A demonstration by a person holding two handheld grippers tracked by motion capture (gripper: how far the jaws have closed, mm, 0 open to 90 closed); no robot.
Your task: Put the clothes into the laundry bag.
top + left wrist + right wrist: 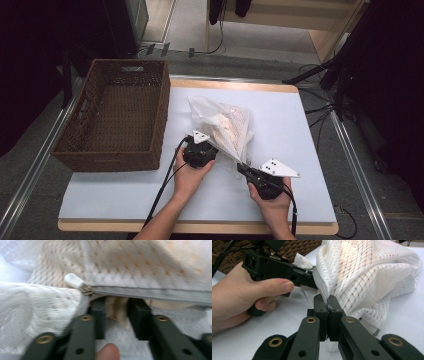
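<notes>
**Mesh bag held at its zipper, both grippers on it**

The white mesh bag [225,127] stands bunched on the white table top [115,192], right of the brown wicker basket [117,117] and apart from it. Pale cloth shows through the mesh.

Right gripper [328,305]: jaws clenched flat together, a thin edge of the bag's grey zipper band pinched between the pads. In the high view this gripper [243,169] sits at the bag's near right corner, and the mesh rises from it in a taut ridge.

Left gripper [116,315]: jaws part-way apart, straddling the opening just below the zipper [150,293]. A fold of cream cloth [117,311] lies in the gap; the pads do not press on it, so nothing is gripped. The white zipper pull [74,280] sits up and left of the jaws, free of them. A fingertip shows at the bottom edge of this view. In the high view the left gripper [207,145] is against the bag's near left side.

Both hands rest low over the table.
</notes>
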